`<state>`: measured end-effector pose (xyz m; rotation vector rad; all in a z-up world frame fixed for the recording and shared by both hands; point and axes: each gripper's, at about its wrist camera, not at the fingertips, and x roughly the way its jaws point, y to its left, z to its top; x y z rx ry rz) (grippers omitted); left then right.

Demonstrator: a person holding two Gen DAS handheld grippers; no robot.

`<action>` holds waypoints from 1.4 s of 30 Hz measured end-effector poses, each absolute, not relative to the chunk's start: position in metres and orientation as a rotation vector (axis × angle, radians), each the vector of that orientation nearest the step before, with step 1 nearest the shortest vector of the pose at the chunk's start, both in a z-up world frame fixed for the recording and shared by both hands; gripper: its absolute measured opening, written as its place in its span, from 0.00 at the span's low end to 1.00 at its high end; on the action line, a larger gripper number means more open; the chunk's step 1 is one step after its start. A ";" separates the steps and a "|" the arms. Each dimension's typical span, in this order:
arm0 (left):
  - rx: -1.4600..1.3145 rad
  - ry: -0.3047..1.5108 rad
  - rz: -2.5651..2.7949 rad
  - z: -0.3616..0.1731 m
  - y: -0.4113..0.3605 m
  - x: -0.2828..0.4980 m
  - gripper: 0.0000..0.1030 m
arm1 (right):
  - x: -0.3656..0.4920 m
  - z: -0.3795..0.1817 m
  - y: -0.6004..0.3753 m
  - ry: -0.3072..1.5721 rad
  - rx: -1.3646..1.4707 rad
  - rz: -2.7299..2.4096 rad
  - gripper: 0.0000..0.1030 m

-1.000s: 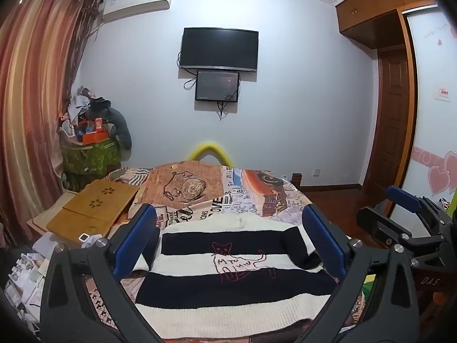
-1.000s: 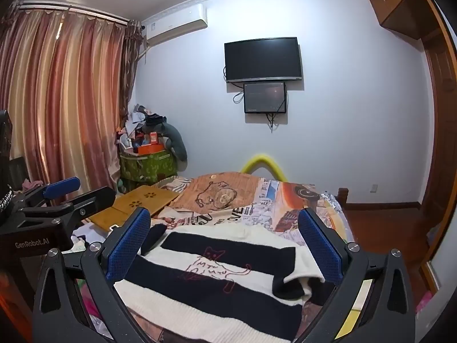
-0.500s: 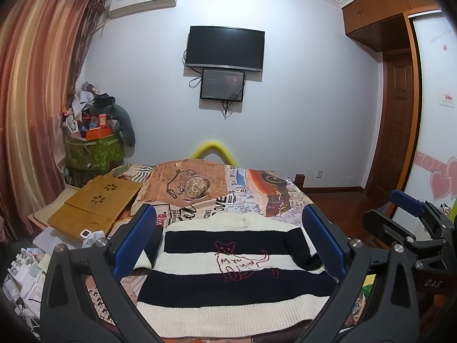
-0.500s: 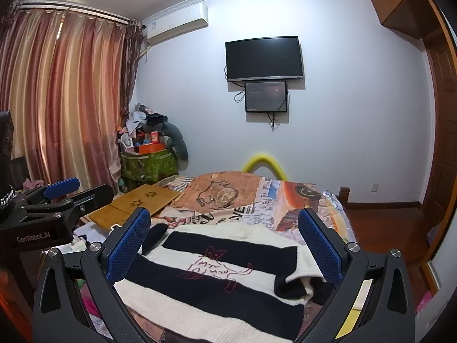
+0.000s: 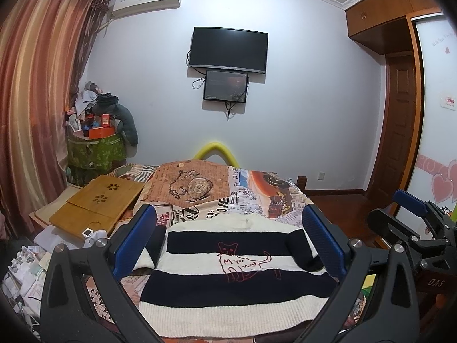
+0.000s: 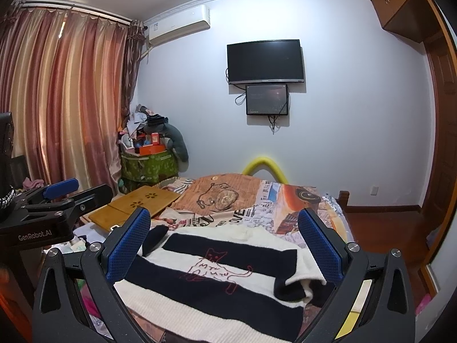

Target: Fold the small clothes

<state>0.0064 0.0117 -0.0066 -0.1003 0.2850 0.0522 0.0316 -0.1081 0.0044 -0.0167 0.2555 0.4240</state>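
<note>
- Two grippers hover above a bed, both with their blue-padded fingers spread wide and nothing held: the left gripper [image 5: 228,243] and the right gripper [image 6: 224,245].
- One small striped sweater [image 5: 228,274], in black and cream bands with a red cat outline on the chest, lies flat and face up on the near end of the bed [image 5: 257,194], hem toward the cameras.
- Its sleeves seem already turned inward; the right sleeve [image 6: 297,283] lies bunched across the body near the bed's right edge, and the left sleeve [image 5: 155,243] curls near the left edge.
- Judging from this, the step in hand is to come down and take hold of the sweater for the next fold.
- To do it well, each gripper should likely pinch one hem corner, catching all layers, then carry both up toward the collar evenly so the stripes stay lined up.
- The loose right sleeve may slide out and should be tucked flat first.
- Beyond the sweater, the patterned bedspread [image 5: 200,183] is bare.
- A wooden lap tray [image 5: 100,205] sits off the bed's left edge, with clutter below it; nothing blocks the grippers' way.
</note>
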 end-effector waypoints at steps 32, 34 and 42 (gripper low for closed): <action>-0.099 0.294 0.051 -0.009 0.011 0.008 1.00 | 0.032 0.005 -0.110 0.253 -0.012 0.418 0.99; -0.099 0.294 0.051 -0.009 0.011 0.008 1.00 | 0.032 0.005 -0.110 0.252 -0.012 0.419 0.99; -0.096 0.291 0.049 -0.009 0.012 0.008 1.00 | 0.033 0.006 -0.112 0.251 -0.010 0.417 0.99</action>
